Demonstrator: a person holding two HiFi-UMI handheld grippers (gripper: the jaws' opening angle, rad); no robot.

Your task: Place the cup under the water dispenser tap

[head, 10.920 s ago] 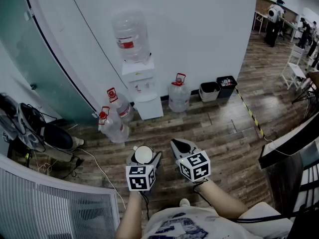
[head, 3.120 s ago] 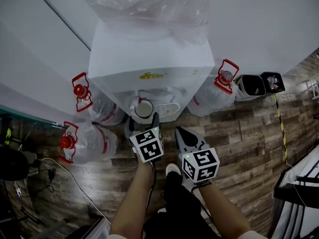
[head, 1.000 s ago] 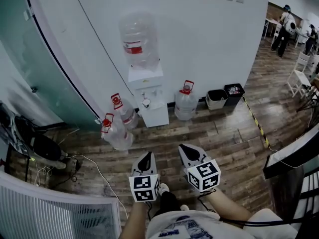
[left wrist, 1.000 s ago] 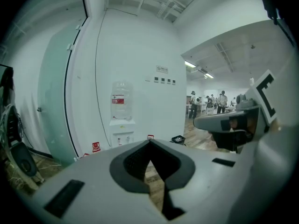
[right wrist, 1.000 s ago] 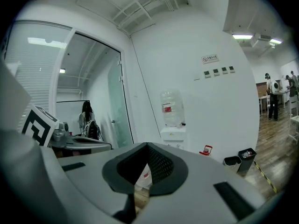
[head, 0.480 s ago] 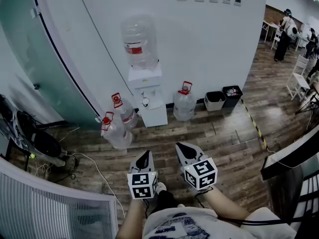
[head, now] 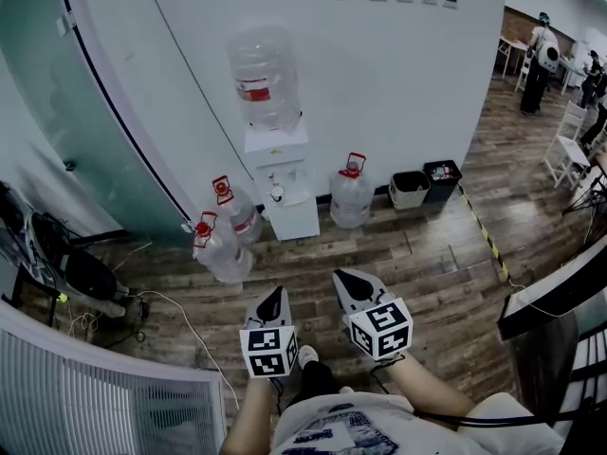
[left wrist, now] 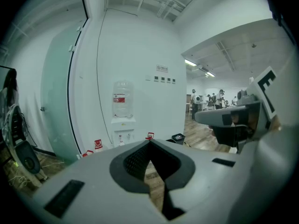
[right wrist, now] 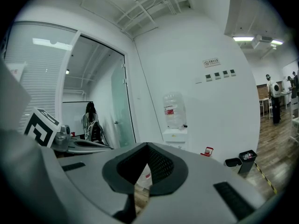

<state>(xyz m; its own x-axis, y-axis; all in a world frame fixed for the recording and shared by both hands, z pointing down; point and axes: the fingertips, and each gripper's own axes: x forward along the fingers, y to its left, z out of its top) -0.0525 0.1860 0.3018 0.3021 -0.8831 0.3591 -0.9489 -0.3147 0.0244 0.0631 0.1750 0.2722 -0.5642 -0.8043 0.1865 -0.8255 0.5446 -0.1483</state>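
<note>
Left hand-held gripper (head: 275, 295): closed, with the jaw tips pressed together and nothing between them. It is held low in front of the person, over the floor.
Right hand-held gripper (head: 342, 279): also closed and empty, with the tips meeting. It is held just beside the left one and points the same way.
Cup (head: 276, 194): small and white. It is set in the recess at the front of the water dispenser, under the taps, well apart from both grippers.
Water dispenser (head: 287, 218): a white cabinet stood against a white wall. A large clear bottle (head: 264, 74) with a red label is turned upside down on top of it.
Spare bottles (head: 220, 249): three clear bottles with red handles are seen on the floor. Two lie tilted to the left of the dispenser and one stands upright to its right.
Bins (head: 409, 190): two small bins are placed by the wall, to the right of the upright bottle.
Floor (head: 417, 263): dark wooden planks, marked by a striped line running off to the right.
Glass wall (head: 57, 112): a frosted green panel is seen to the left of the dispenser.
People (head: 542, 50): they are seen standing in the far right background, near tables and chairs.
</note>
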